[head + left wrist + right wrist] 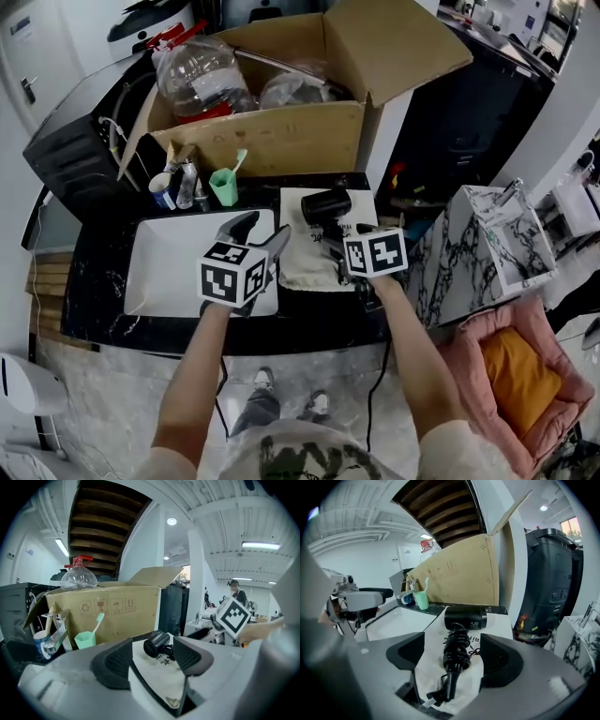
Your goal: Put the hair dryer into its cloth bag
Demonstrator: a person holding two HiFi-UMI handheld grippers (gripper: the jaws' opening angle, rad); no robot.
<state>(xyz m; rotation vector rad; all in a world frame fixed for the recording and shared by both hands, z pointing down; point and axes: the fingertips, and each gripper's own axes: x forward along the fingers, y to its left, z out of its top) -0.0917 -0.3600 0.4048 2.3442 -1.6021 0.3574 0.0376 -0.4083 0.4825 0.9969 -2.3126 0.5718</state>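
Dryer (465,619) on bag (427,670), barrel crosswise, handle twd right gripper (452,652).

My left gripper (152,662) and right gripper (452,656): grey bodies, black ribbed jaw pads. Each has a white cube with black square markers, left cube (232,274), right cube (375,253). Pale sleeves (457,442) at 5 and 7 o'clock.

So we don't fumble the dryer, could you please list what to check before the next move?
1. Left gripper open: ok.
2. Right gripper open: ok.
3. Dryer lying free on the bag: ok.
4. Cord wound round the handle: ok.
5. Mouth of the bag open: cannot tell.
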